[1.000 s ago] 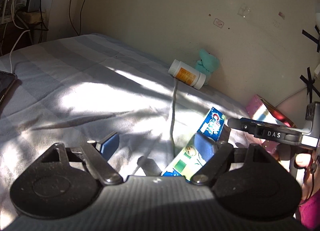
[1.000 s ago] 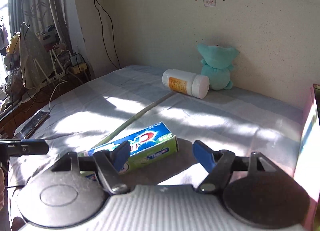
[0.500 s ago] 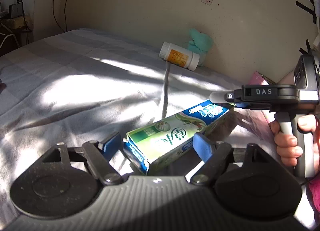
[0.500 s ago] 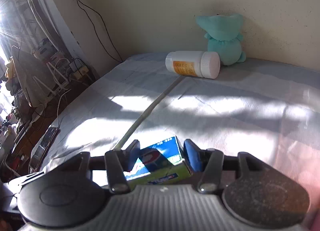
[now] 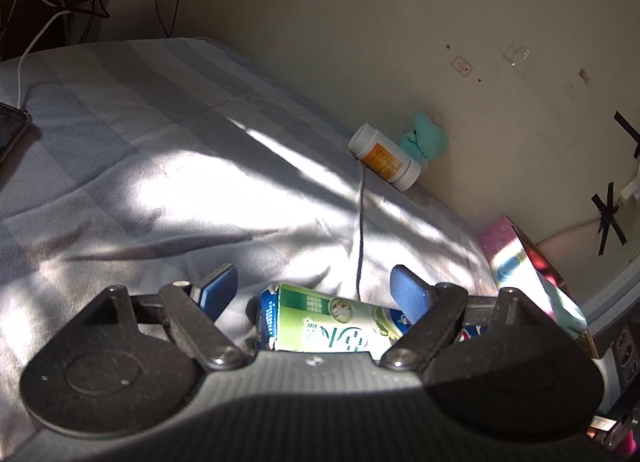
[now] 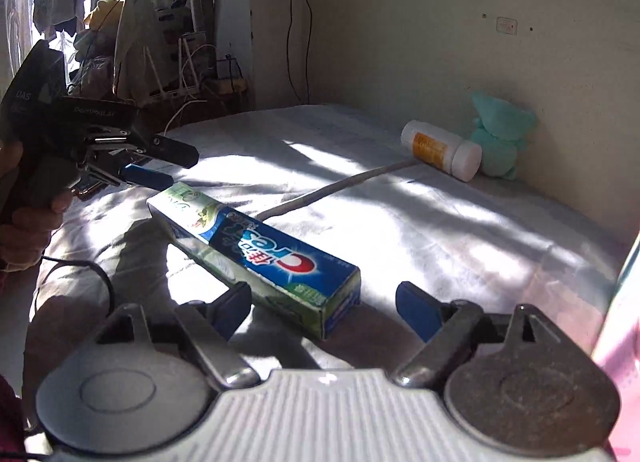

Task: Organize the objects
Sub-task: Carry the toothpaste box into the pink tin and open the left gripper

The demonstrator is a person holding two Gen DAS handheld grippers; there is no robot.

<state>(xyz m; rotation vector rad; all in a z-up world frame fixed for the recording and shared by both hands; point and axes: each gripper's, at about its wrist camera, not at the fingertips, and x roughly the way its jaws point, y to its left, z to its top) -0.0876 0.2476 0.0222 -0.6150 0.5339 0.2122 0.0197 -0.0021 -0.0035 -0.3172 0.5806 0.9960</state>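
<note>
The toothpaste box (image 6: 256, 246) is lying flat on the bed (image 6: 420, 222), its ends sitting between both tongs. The right tongs (image 6: 324, 304) have just been opening and are standing spread; the left tongs (image 5: 314, 288) likewise, pads clear. A pill bottle (image 6: 442, 156) and teal plush (image 6: 500, 134) are resting by the wall, a pink box (image 5: 520, 258) crowding the right side.

Take the toothpaste box (image 6: 256, 250) as your landmark: it lies flat on the bed (image 6: 460, 222). Behind it, by the wall, the pill bottle (image 6: 442, 151) lies on its side, with the plush toy (image 6: 500, 134) just behind that. A strap (image 6: 332, 188) runs across the bed from the box toward the bottle. In the left wrist view, a phone (image 5: 10, 130) sits well left of the box at the bed's edge.
</note>
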